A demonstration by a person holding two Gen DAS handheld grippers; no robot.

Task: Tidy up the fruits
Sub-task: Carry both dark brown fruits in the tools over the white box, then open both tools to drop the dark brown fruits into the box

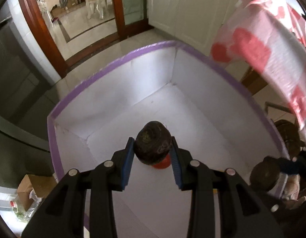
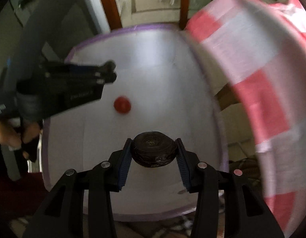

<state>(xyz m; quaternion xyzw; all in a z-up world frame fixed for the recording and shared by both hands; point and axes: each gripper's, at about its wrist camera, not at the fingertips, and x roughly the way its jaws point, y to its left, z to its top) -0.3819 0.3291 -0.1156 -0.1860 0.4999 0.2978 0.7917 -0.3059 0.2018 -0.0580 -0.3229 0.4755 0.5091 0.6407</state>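
Left gripper (image 1: 153, 154) clamped on a dark round fruit (image 1: 152, 145), possibly a mangosteen, pinched at its widest between the blue pads (image 1: 128, 163). Held above the white floor of a purple-rimmed bin (image 1: 113, 67), fingers pointing steeply down. Directly beyond the fingertips, half hidden by the fruit: a small red fruit (image 1: 161, 163) lying on the bin floor.

Right gripper (image 2: 153, 152) likewise closed on a second dark fruit (image 2: 153, 151), flat side up, long axis across the jaws, over the near part of the same bin. Red fruit well ahead of these fingers, nearer the left gripper. Release straight down looks next for both.
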